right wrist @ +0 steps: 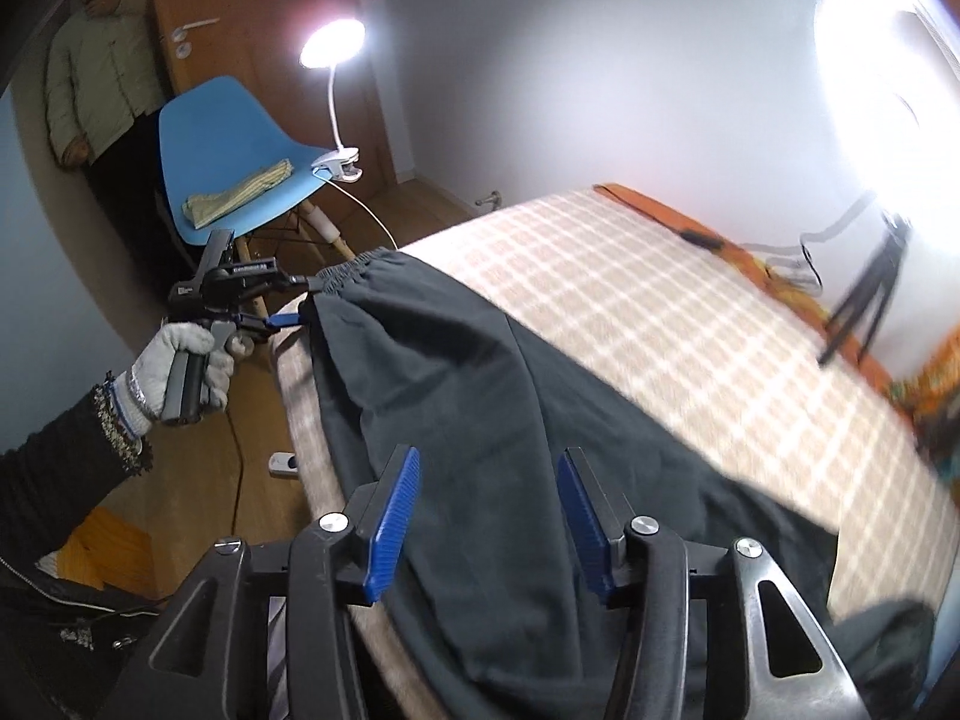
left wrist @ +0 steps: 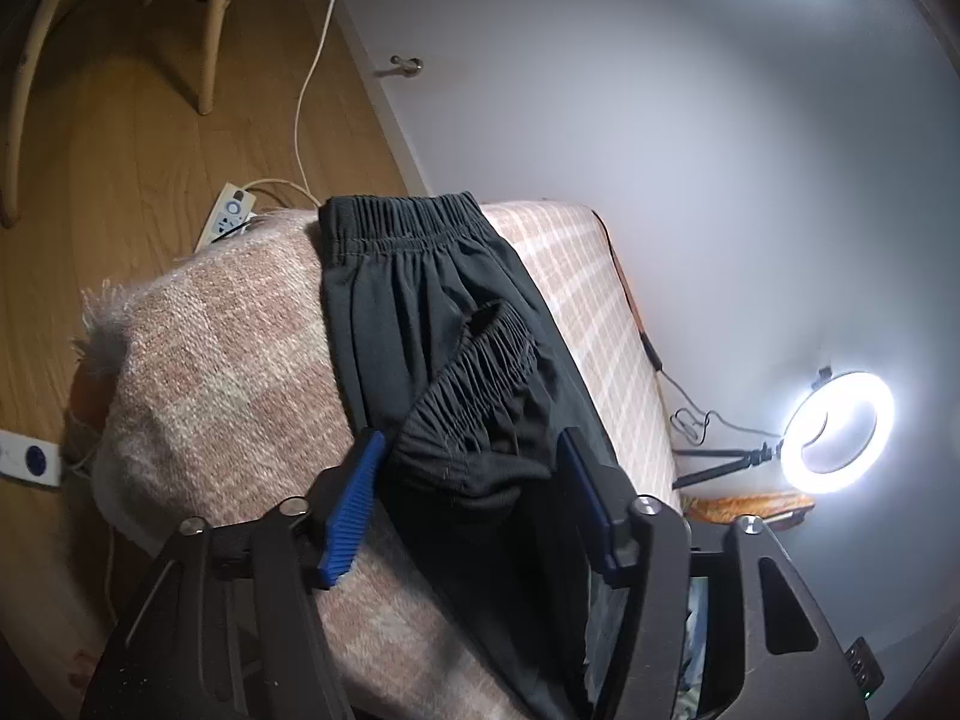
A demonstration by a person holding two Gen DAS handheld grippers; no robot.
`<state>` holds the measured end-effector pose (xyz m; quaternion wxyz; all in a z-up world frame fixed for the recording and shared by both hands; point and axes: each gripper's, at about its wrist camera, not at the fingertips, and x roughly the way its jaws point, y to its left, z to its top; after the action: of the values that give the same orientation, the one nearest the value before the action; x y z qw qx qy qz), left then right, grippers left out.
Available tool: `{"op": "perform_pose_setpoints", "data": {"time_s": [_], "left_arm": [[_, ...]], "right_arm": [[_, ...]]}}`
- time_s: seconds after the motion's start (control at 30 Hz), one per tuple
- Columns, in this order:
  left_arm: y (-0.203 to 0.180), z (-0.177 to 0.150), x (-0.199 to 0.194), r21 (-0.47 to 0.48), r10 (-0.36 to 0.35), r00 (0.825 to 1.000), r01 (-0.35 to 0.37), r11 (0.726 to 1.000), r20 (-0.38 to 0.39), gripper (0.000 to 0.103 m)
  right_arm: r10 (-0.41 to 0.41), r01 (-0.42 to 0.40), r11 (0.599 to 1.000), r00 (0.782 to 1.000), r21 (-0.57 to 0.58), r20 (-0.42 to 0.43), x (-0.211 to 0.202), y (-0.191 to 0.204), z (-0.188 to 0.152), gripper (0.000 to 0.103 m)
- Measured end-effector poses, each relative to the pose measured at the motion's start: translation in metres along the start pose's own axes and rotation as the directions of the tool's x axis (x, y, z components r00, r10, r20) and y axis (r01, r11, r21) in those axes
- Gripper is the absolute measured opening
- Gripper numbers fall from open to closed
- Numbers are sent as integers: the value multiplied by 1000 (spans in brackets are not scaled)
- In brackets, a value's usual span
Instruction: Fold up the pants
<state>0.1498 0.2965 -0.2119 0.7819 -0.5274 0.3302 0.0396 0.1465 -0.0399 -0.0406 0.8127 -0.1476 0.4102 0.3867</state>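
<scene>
The left tool [left wrist: 471, 438] stands about half open, its blue pads [left wrist: 351, 510] on either side of a bunched stretch of elastic waistband [left wrist: 474, 372]. The black cloth fills the gap between them, but whether the pads actually press on it cannot be told. From the right wrist view the same tool is at the near corner of the bed, its tips at the waistband end of the pants, held by a hand in a white knit glove [right wrist: 180, 366] with a dark sleeve behind it. The right tool [right wrist: 489, 456] is also about half open. It hangs above the pants with nothing between its pads, which touch no cloth. The black pants [right wrist: 450, 372] lie lengthwise along the near edge of the bed [right wrist: 660, 312]. Their gathered waistband is at the corner by the left tool, and the legs run back beneath the right tool. They rest partly on a fuzzy pink-and-white blanket [left wrist: 228, 348] and partly on the checked cover. Beyond the bed, a lit ring light [left wrist: 840, 426] on a small tripod stands by the white wall. On the wooden floor [left wrist: 150, 138] lie a power strip [left wrist: 231, 210] and a white cable. Farther off is a blue chair [right wrist: 240, 138] with a folded cloth [right wrist: 240, 195] on its seat and a lit clip lamp [right wrist: 333, 42] clamped to its edge. A person in a pale jacket [right wrist: 102, 60] stands by the door.
</scene>
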Motion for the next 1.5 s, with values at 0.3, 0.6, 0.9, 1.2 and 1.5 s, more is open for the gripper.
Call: {"op": "perform_pose_setpoints", "data": {"time_s": [0.3, 0.6, 0.9, 1.2, 1.5], "left_arm": [[4, 4, 2, 86, 25, 1000, -26, 996, 9, 22], [-15, -4, -2, 311, 72, 995, -89, 946, 68, 19], [-27, -2, 3, 426, 87, 992, -118, 897, 90, 19], [-31, -8, 7, 513, 116, 987, -156, 844, 111, 18], [-35, -14, 11, 606, 161, 978, -211, 767, 137, 18]], "right_arm": [[42, -42, 997, 999, -71, -10, 42, 14, 53, 51], [147, -152, 985, 987, -76, -67, 117, 27, 105, 51], [233, -250, 962, 962, -113, -142, 198, 54, 140, 51], [264, -301, 942, 937, -146, -228, 263, 69, 151, 51], [298, -357, 923, 899, -143, -321, 322, 88, 159, 49]]}}
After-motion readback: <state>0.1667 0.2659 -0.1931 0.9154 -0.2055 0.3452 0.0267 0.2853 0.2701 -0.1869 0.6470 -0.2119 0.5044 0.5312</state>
